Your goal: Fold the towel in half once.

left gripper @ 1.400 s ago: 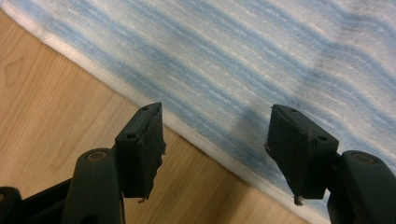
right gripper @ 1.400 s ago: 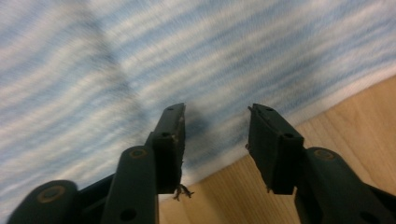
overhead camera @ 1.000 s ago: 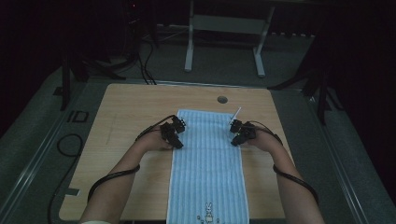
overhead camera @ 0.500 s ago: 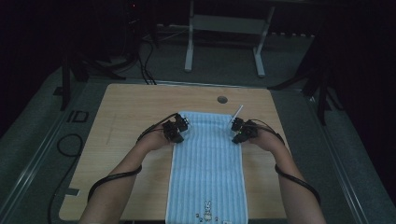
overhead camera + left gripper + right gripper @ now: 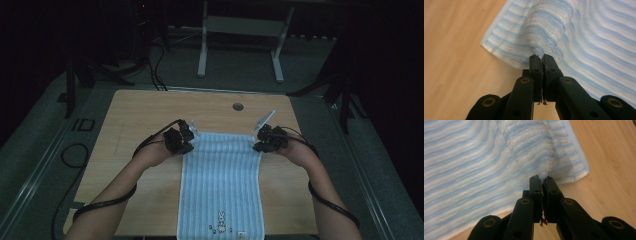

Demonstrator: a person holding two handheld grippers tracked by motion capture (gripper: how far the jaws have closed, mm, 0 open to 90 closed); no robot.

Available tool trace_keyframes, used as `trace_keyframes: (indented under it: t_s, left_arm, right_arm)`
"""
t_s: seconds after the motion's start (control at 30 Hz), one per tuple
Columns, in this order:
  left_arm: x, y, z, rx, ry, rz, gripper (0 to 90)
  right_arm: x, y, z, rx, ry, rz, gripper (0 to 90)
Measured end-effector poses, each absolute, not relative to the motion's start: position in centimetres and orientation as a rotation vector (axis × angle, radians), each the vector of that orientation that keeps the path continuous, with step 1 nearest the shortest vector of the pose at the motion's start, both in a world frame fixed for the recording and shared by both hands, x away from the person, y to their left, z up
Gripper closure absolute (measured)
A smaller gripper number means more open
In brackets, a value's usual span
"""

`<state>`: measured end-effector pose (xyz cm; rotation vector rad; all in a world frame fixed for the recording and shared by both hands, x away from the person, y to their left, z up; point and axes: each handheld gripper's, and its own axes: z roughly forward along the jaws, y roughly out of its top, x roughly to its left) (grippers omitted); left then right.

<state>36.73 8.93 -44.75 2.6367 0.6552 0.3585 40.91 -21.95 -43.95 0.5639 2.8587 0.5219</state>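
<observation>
Item: blue-and-white striped towel (image 5: 220,185), terry pile.
Left gripper (image 5: 541,60) and right gripper (image 5: 541,180) each clamp a raised fold ahead of their jaws.

One blue-and-white striped towel (image 5: 221,180) on one wooden table (image 5: 135,120). Two handheld grippers: left gripper (image 5: 186,144), right gripper (image 5: 259,146), two black jaws each. Two forearms, one per gripper. Two cables, one trailing from each gripper. One round hole (image 5: 238,106) in the tabletop. One small printed motif patch (image 5: 222,225) at the towel's near end. One white-legged frame (image 5: 240,30) on the floor beyond the table.
</observation>
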Motion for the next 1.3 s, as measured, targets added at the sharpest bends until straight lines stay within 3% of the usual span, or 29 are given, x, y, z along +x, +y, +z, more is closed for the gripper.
trace_keyframes:
  t_s: [0.33,0.83,0.93,1.0,1.07,1.17,1.3]
  left_arm:
    - [30.8,9.2,-47.7,2.707,0.566,0.295,85.7]
    - [28.4,8.9,-52.1,2.758,0.580,0.159,83.7]
    - [28.4,9.0,-51.9,2.763,0.583,0.144,82.5]
    - [28.3,9.1,-51.3,2.765,0.594,0.177,73.1]
    - [28.4,9.7,-50.1,2.728,0.605,0.199,67.9]
    - [28.7,10.2,-48.6,2.690,0.615,0.242,68.1]
    - [29.1,9.6,-48.9,2.693,0.612,0.217,69.0]
  right_arm:
    - [33.1,-21.4,-47.5,0.460,2.919,0.516,86.2]
    - [30.8,-21.7,-51.8,0.529,3.000,0.493,85.2]
    - [30.7,-21.6,-51.6,0.519,3.002,0.475,82.0]
    - [30.6,-21.5,-51.0,0.509,2.989,0.462,74.8]
    - [30.7,-21.8,-49.8,0.533,2.951,0.514,74.9]
    - [30.8,-22.3,-47.9,0.575,2.899,0.596,78.6]
    - [30.7,-21.7,-48.0,0.576,2.906,0.594,78.9]
